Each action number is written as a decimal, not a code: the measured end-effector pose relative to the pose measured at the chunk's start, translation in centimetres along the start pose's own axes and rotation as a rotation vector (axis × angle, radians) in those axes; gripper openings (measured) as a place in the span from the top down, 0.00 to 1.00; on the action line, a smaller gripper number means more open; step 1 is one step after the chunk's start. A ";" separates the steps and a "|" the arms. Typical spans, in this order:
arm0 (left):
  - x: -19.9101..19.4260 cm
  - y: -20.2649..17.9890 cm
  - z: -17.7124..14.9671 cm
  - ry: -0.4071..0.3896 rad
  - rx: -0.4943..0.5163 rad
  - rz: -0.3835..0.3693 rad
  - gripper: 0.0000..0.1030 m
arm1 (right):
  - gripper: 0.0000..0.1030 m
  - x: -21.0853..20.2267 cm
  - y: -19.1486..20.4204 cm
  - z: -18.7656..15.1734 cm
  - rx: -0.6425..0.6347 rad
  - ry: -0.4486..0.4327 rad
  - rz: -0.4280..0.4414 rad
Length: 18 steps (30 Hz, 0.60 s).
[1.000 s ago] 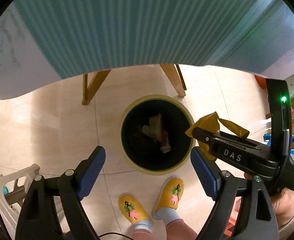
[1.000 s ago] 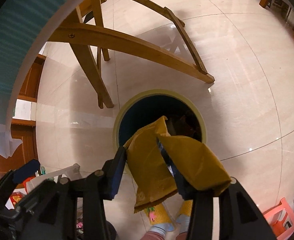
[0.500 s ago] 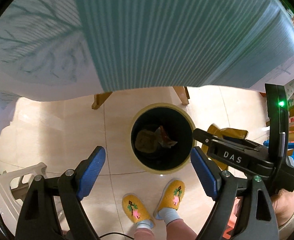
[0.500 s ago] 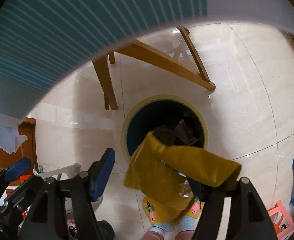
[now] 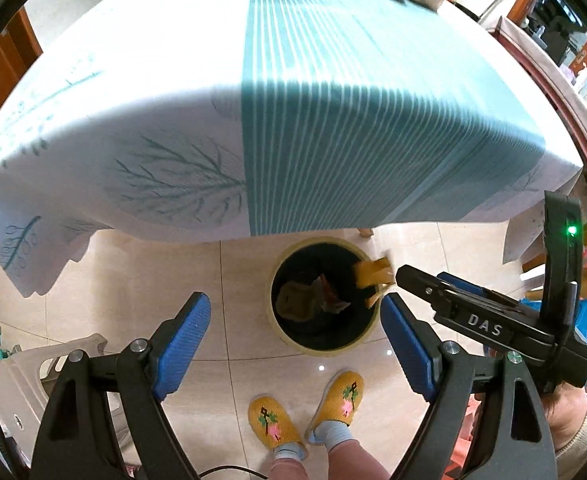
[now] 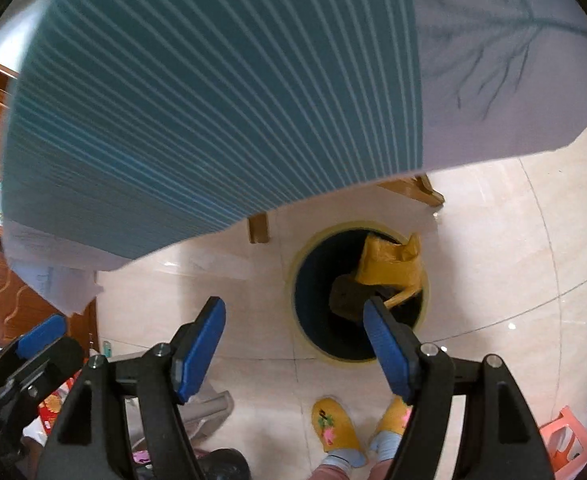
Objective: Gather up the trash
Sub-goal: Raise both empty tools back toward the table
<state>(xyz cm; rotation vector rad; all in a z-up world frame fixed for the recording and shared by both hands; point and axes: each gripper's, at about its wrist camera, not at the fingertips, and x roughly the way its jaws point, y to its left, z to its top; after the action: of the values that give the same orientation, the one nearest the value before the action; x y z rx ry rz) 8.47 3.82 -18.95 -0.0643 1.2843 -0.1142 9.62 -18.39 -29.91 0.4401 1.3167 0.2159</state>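
Yellow wrapper (image 6: pixel 389 260) at bin (image 6: pixel 299 320) rim

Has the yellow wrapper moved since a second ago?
Yes. The yellow wrapper left the right tongs, whose jaws are opening, and dropped into the trash bin.

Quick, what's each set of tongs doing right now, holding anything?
Left tongs: open, holding nothing.
Right tongs: jaws opening, nothing between them; the yellow wrapper is at the trash bin mouth.
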 end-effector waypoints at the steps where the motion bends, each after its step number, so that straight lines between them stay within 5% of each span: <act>1: -0.3 0.0 0.1 -0.005 -0.003 0.000 0.17 | 0.30 -0.4 0.2 0.1 -0.003 -0.008 0.008; 18: -5.6 -1.5 2.4 -0.051 -0.014 0.002 0.17 | 0.30 -8.8 4.9 1.5 -0.119 -0.049 0.053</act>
<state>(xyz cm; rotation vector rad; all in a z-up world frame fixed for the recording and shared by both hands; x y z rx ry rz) 9.14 2.99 -12.72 -0.0779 1.2342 -0.1014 9.36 -17.80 -19.79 0.3777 1.2380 0.3238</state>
